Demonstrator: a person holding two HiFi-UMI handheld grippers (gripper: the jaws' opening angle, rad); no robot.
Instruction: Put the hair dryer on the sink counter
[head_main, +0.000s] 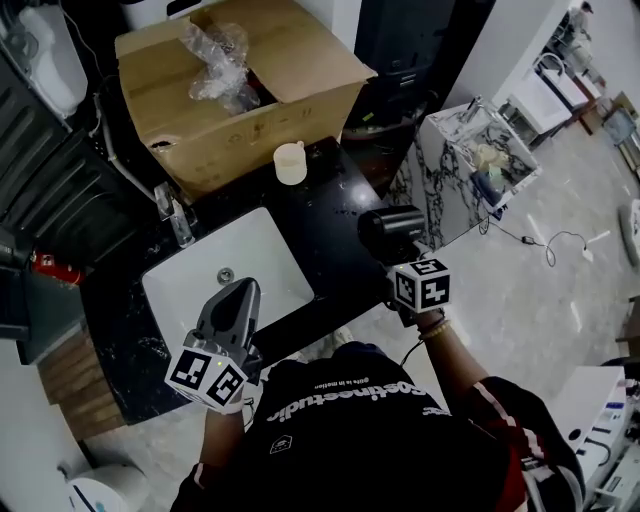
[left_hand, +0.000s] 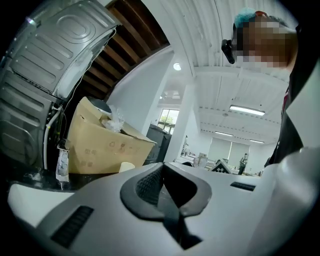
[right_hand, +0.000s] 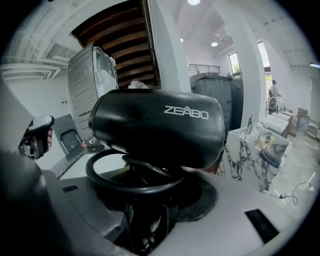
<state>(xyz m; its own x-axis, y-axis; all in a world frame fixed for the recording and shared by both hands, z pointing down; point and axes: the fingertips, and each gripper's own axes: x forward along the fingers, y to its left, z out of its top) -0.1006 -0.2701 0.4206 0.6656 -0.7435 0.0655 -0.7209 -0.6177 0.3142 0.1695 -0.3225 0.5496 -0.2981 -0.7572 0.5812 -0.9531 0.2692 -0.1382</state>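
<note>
**Q:** State the condition of your right claw.

**A:** My right gripper (right_hand: 150, 197) stands wide, near its broadest setting, but it isn't empty. Both jaws are clamped on the handle of the hair dryer (right_hand: 160, 125). A loop of black cord (right_hand: 115, 186) is bunched around the handle between them.

**Q:** And the left claw?

**A:** My left gripper (left_hand: 162, 190) has its jaws brought together, pad against pad, with nothing between them. In the head view it hovers above the front part of the white basin (head_main: 265, 250), touching nothing.

**Q:** Location of the dryer?

**A:** It is in my right grip at the right end of the black counter (head_main: 330, 205), to the right of the basin and near the counter's front edge. I cannot tell from any view whether it touches the counter.

**Q:** Orientation?

**A:** The barrel's long axis lies crosswise to my jaws, running left to right in the right gripper view, with the brand lettering upright. The handle runs down from the barrel into the jaws. In the head view one round end of the barrel faces the basin. I cannot tell whether that end is the nozzle or the intake.

**Q:** Inventory count?

**A:**
- Hair dryer: one.
- Grippers: two.
- Basin: one.
- Faucet (head_main: 177, 225): one, behind the basin.
- Open cardboard box (head_main: 250, 120): one, at the back of the counter.
- Pale cup (head_main: 290, 163): one, just in front of the box.
</note>
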